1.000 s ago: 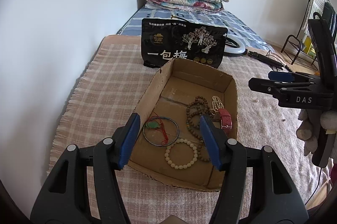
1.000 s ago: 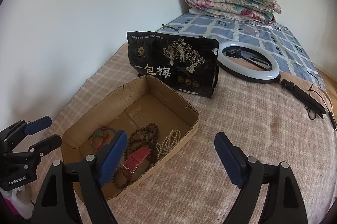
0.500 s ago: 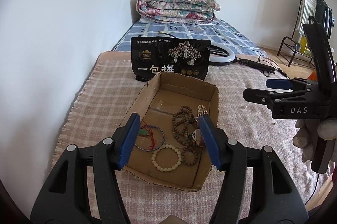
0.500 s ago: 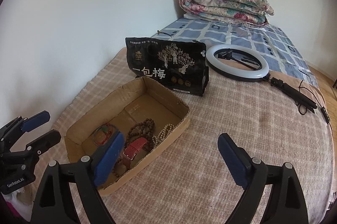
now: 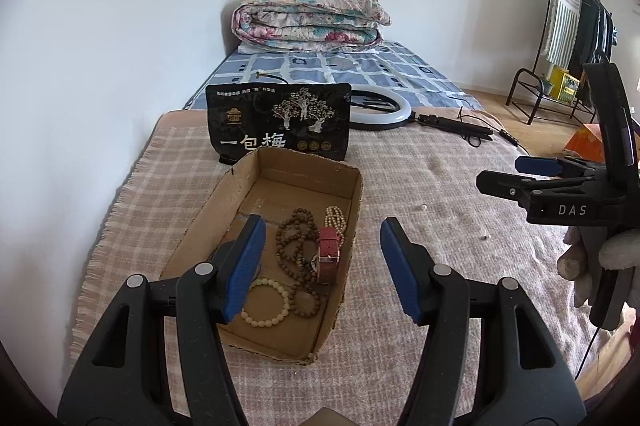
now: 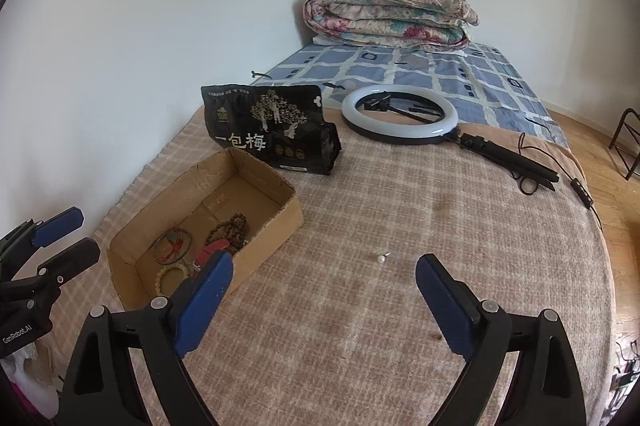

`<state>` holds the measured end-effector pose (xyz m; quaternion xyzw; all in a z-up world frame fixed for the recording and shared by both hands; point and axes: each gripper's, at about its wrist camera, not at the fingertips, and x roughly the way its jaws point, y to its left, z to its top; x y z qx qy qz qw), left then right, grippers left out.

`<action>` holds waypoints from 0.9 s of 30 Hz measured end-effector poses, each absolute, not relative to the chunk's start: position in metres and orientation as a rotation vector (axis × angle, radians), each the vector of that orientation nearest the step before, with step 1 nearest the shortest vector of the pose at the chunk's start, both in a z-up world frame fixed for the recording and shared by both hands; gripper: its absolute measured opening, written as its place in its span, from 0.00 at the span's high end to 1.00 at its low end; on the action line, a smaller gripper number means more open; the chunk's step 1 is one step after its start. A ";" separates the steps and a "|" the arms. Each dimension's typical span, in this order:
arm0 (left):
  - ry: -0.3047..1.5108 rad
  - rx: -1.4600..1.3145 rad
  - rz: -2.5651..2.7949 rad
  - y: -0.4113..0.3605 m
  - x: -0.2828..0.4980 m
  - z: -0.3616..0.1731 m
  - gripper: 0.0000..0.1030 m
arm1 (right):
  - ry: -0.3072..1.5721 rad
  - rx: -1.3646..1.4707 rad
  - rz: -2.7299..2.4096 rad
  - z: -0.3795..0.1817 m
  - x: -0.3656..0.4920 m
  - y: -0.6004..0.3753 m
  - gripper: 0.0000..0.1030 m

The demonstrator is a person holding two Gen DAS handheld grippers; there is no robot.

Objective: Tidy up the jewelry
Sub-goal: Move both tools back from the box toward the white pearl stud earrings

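A shallow cardboard box lies on the checked blanket. In it lie a brown bead string, a white pearl bracelet, a red watch strap, a cream bead bracelet and a thin ring with red and green cord. A small pearl earring lies loose on the blanket right of the box. My left gripper is open and empty above the box's near end. My right gripper is open and empty, above the blanket near the earring.
A black snack bag stands behind the box. A ring light with its stand and cable lies beyond. A folded quilt sits at the far end. A clothes rack stands right. The wall runs along the left.
Both grippers have pulled back and risen, so the box looks smaller. The left gripper has shifted right over the box's right wall. The earring has come into the right wrist view.
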<state>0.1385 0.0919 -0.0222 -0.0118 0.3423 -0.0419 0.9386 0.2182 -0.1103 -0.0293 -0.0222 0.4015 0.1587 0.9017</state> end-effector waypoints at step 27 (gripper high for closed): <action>0.792 0.052 -0.277 -0.019 0.186 -0.080 0.40 | 0.881 -0.054 0.261 -0.088 0.195 -0.244 0.16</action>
